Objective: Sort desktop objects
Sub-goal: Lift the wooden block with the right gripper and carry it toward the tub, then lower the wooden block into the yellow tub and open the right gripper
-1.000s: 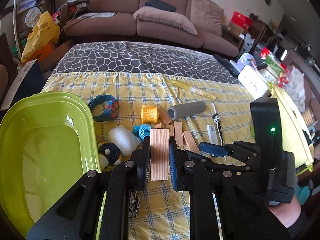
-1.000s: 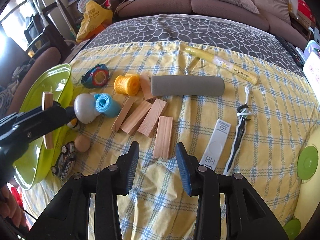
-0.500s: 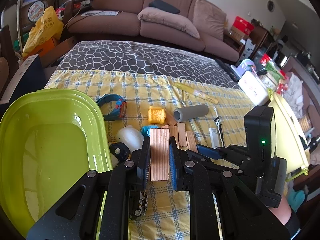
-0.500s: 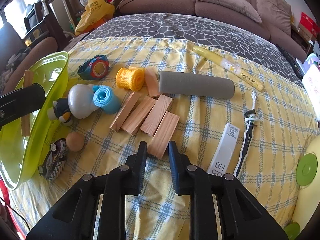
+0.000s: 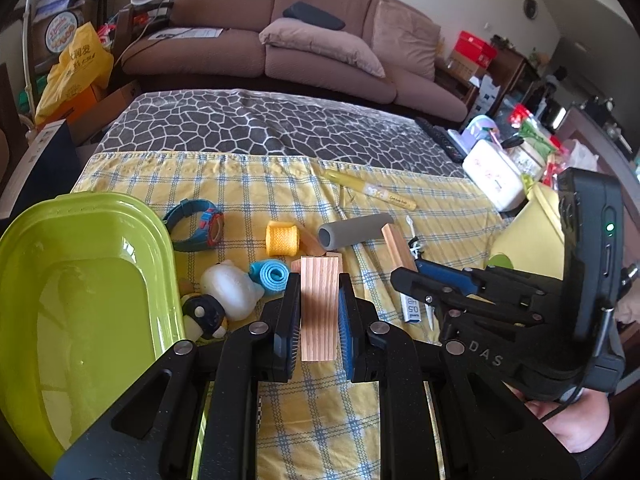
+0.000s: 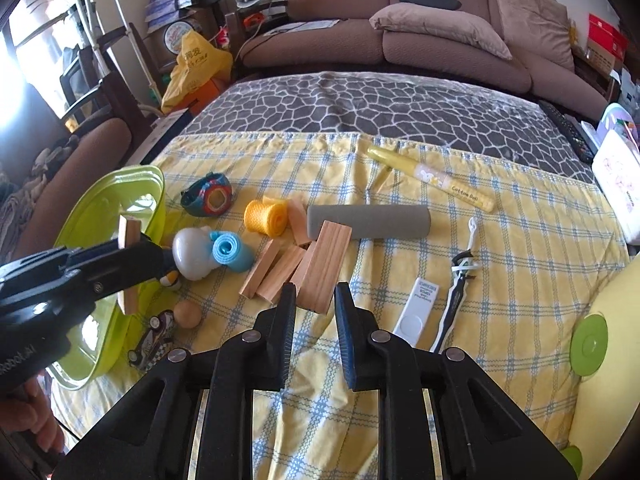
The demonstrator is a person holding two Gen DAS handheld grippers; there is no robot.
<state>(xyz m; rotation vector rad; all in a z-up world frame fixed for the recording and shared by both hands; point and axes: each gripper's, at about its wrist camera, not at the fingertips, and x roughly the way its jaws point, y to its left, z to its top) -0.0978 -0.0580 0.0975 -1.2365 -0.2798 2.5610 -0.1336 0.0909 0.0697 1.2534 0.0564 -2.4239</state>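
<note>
— What have your claws got?

— My left gripper (image 5: 319, 316) is clamped on a wooden block (image 5: 319, 312), just beside the green tub (image 5: 100, 216). My right gripper (image 6: 316, 304) has just been closing and now pinches the near end of a second block (image 6: 325, 266), its far end tilted up off the checked cloth (image 6: 520, 240) above the block pile (image 6: 276, 268).

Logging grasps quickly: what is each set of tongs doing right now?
Left tongs: closed on a wooden block.
Right tongs: just closed on another wooden block, lifted off the cloth.
</note>
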